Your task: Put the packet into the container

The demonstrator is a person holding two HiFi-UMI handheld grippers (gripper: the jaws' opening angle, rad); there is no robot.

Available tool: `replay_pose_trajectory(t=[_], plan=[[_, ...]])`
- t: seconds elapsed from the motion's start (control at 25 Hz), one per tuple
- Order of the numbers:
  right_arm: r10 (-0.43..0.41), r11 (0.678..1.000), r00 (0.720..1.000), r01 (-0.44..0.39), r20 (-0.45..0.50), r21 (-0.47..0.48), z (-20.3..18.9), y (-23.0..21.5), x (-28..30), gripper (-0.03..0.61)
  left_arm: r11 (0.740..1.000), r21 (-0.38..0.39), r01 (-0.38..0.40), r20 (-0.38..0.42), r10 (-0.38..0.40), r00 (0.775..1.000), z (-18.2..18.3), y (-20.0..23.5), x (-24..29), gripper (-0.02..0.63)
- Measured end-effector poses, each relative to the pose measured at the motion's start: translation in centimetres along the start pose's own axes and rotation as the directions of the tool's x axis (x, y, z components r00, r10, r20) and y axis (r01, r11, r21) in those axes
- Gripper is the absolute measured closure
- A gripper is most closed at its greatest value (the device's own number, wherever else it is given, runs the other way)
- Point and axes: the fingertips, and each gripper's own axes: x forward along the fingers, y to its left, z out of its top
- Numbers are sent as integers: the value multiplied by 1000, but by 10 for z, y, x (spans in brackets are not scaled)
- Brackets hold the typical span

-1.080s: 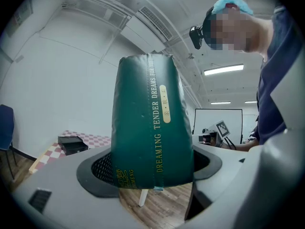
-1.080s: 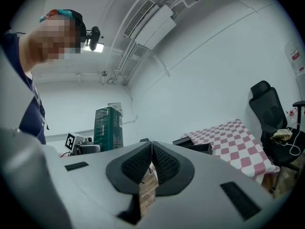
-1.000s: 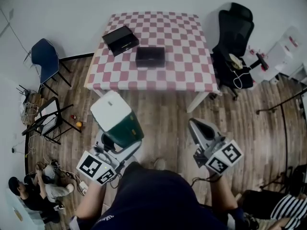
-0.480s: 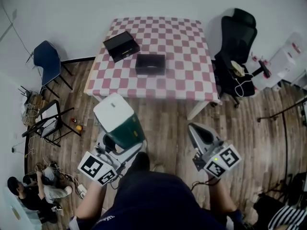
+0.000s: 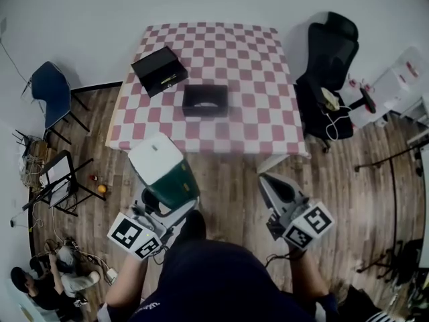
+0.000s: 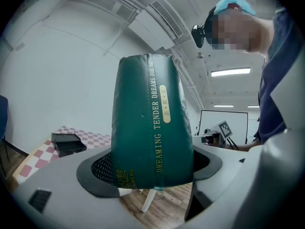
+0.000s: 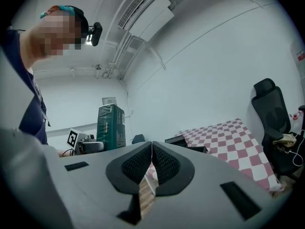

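The left gripper [image 5: 167, 196] is clamped on the lower end of the green packet [image 5: 163, 170], which stands upright between its jaws [image 6: 151, 171]. In the head view it sits at about 8 o'clock, off the desk [image 5: 258, 69] and over the wooden floor [image 5: 228, 173]. The right gripper [image 5: 271, 184], at 5 o'clock, has its jaws pressed together with nothing between them. On the checkered desk at 12 o'clock the open black container [image 5: 205, 100] lies near the front edge, and a second black box [image 5: 159, 70] is at its 10 o'clock.
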Motion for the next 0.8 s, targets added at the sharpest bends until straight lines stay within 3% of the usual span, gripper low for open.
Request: replay_pose_trajectory(t=[0.52,0.8], plan=[[-44,999,998,44,-41,8,35,-54,173,560,997,-30,65,-73,-67,995,24,169,77,166],[-105,995,993,105,-47,-1,60,-80,231,560,993,-41,108,-103,-111,988,36,237,108,166]])
